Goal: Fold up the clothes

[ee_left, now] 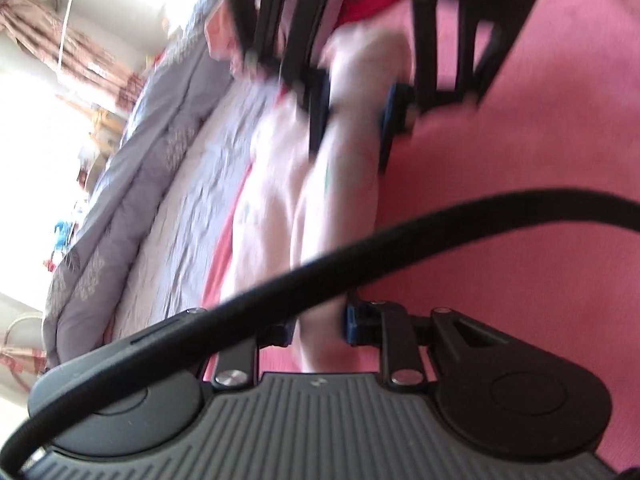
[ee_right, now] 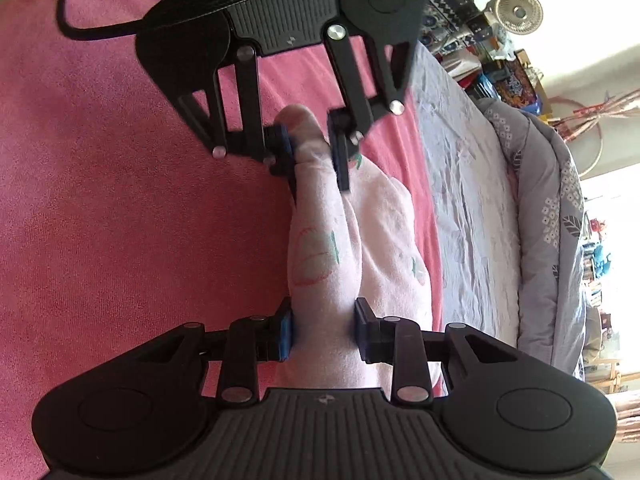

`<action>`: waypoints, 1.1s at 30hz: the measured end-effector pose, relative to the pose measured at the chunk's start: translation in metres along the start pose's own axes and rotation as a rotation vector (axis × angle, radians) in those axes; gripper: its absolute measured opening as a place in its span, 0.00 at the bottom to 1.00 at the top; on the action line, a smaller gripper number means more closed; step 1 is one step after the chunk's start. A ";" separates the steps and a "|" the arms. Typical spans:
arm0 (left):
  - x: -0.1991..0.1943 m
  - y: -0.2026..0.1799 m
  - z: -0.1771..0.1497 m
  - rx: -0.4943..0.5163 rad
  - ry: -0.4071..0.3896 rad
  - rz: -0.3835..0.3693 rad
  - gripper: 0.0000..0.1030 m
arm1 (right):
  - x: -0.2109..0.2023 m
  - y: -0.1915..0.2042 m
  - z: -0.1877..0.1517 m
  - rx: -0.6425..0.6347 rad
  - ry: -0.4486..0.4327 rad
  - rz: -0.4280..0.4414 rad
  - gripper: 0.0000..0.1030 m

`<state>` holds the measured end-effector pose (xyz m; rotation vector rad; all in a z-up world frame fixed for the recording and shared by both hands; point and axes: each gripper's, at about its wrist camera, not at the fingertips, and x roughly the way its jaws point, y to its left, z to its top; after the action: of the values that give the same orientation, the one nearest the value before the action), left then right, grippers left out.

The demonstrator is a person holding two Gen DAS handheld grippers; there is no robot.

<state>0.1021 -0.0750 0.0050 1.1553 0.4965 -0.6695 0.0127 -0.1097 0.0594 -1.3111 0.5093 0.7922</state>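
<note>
A pale pink garment [ee_right: 320, 248] with faint fruit prints lies bunched in a long ridge on a pink blanket [ee_right: 120, 200]. My right gripper [ee_right: 323, 330] is shut on one end of the ridge, cloth filling the gap between its blue pads. Facing it, my left gripper [ee_right: 313, 152] is shut on the other end, a tuft of cloth sticking out past its pads. The blurred left wrist view shows the same garment [ee_left: 332, 208] running from my left gripper [ee_left: 318, 326] up to my right gripper [ee_left: 356, 112].
A grey patterned sheet [ee_right: 460, 184] borders the blanket, and a rolled grey quilt [ee_right: 552, 208] lies beyond it. Past them are cluttered shelves and a small fan [ee_right: 516, 8]. A black cable [ee_left: 360, 240] arcs across the left wrist view. The pink blanket [ee_left: 540, 200] stretches beside the garment.
</note>
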 end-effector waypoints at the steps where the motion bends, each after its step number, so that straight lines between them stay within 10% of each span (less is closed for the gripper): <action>1: 0.004 0.002 -0.004 -0.020 0.025 -0.005 0.16 | -0.002 0.001 0.000 0.014 0.006 0.001 0.30; 7: 0.016 0.016 -0.032 -0.084 0.154 0.018 0.11 | -0.013 0.026 0.006 0.034 0.026 0.021 0.31; 13: 0.007 0.056 -0.045 -0.369 0.255 0.005 0.23 | -0.031 0.057 0.023 0.087 0.006 0.089 0.40; 15: -0.015 0.063 -0.044 -0.458 0.215 -0.008 0.63 | -0.040 0.064 0.020 0.113 -0.013 0.129 0.54; 18: -0.041 0.068 -0.037 -0.559 0.161 -0.016 0.94 | -0.058 0.057 0.019 0.202 -0.014 0.176 0.62; 22: -0.049 0.080 -0.036 -0.791 0.255 -0.120 0.97 | -0.071 0.043 0.013 0.353 0.022 0.152 0.82; 33: -0.045 0.036 -0.039 -1.286 0.498 -0.368 1.00 | -0.079 0.058 -0.017 0.796 0.320 0.011 0.92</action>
<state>0.0944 -0.0196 0.0462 -0.0304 1.3298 -0.2259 -0.0801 -0.1398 0.0757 -0.6833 0.9688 0.3136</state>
